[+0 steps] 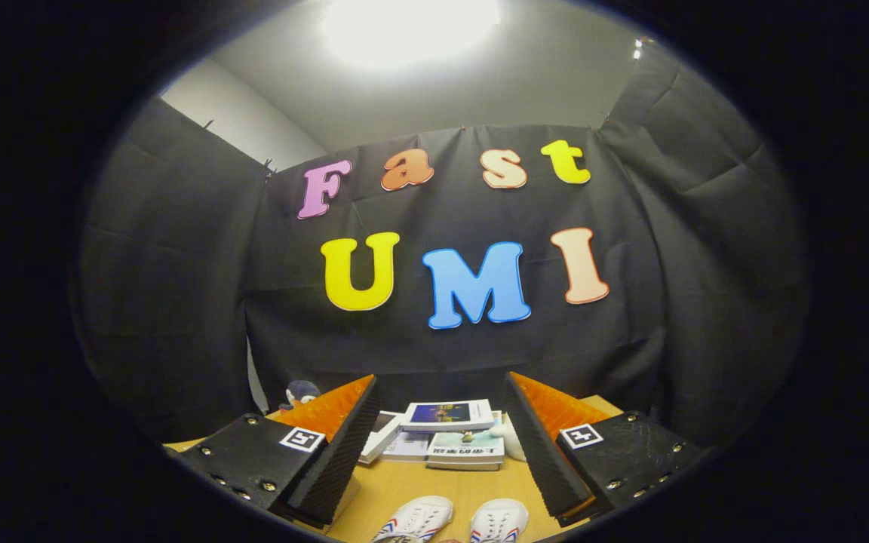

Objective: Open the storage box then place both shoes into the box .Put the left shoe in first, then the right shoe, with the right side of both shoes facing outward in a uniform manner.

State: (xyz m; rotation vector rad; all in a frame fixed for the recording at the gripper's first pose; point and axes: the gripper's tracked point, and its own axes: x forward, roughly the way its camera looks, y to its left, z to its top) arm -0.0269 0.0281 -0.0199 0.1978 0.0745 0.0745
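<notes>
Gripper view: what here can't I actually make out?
- Shoes: toes alone show between the open gripper fingers; the rest is cut off, so left and right are unclear.
- Books: covers too small.
- Small figure: half hidden behind one finger.

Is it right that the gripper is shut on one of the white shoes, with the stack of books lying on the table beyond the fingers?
Not quite. In the gripper view the gripper is open and holds nothing; both white shoes lie on the table between its fingers. The books do lie beyond them.
</notes>
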